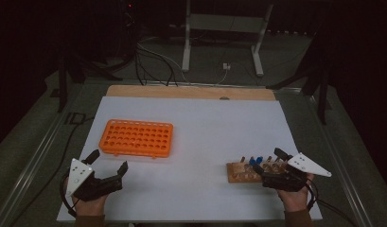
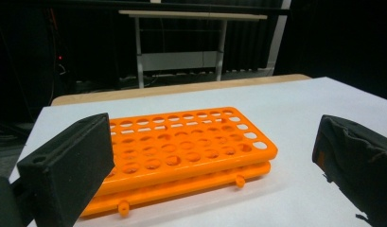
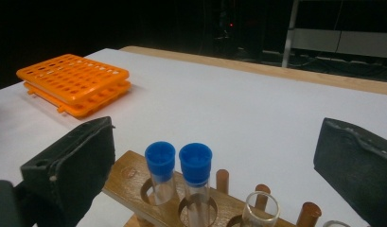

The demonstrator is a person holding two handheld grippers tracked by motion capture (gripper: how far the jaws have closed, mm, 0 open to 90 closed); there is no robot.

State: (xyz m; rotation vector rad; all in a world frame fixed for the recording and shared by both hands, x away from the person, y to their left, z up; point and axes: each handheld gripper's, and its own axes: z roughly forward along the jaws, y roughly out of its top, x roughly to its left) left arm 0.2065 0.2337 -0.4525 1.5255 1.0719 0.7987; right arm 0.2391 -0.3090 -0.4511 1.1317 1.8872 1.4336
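We hold the left gripper (image 1: 108, 163) just short of the flat orange plastic tube rack (image 1: 136, 137), its black jaws spread wide with nothing between them and touching nothing. Our right gripper (image 1: 267, 160) hangs at the low wooden rack (image 1: 243, 172) near the white table's (image 1: 205, 118) right edge, jaws equally wide apart and empty. In the right gripper view, two blue-capped clear tubes (image 3: 179, 177) stand upright in that wooden rack, between the jaws but untouched.
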